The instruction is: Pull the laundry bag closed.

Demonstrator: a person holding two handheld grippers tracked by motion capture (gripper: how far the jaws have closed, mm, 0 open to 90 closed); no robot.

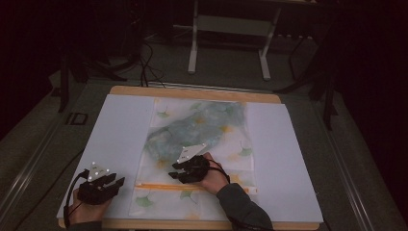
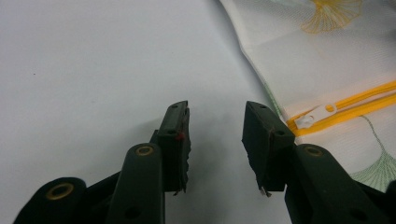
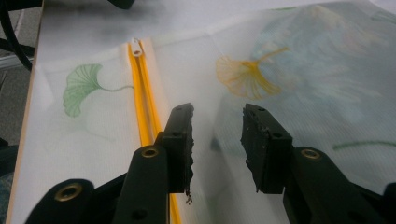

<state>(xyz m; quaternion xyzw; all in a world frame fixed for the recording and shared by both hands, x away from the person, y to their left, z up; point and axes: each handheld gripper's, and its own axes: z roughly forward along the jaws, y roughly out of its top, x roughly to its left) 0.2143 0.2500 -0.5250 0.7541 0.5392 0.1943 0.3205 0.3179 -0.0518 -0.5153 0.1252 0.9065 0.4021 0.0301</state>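
One mesh laundry bag [image 1: 195, 154] printed with ginkgo leaves is seen lying flat on one white sheet [image 1: 115, 144] that covers the wooden table [image 1: 192, 94], and two hand-held grippers are counted. One orange zipper [image 1: 159, 186] is carried by the bag, with one white pull [image 2: 314, 115] at its end toward the person's left. The bag's long axis is laid from the near edge of the table to the far edge, while the zipper is run crosswise near the person's end. A bluish mass, possibly a garment, is dimly made out through the mesh in the far half. The right gripper [image 1: 177, 172] is held over the bag just beyond the zipper, its jaws spread with nothing pinched and only mesh seen beneath the gap. The left gripper [image 1: 115, 182] is held over the bare sheet just left of the bag's near corner, its jaws likewise spread and empty, the zipper pull lying just ahead to its right.
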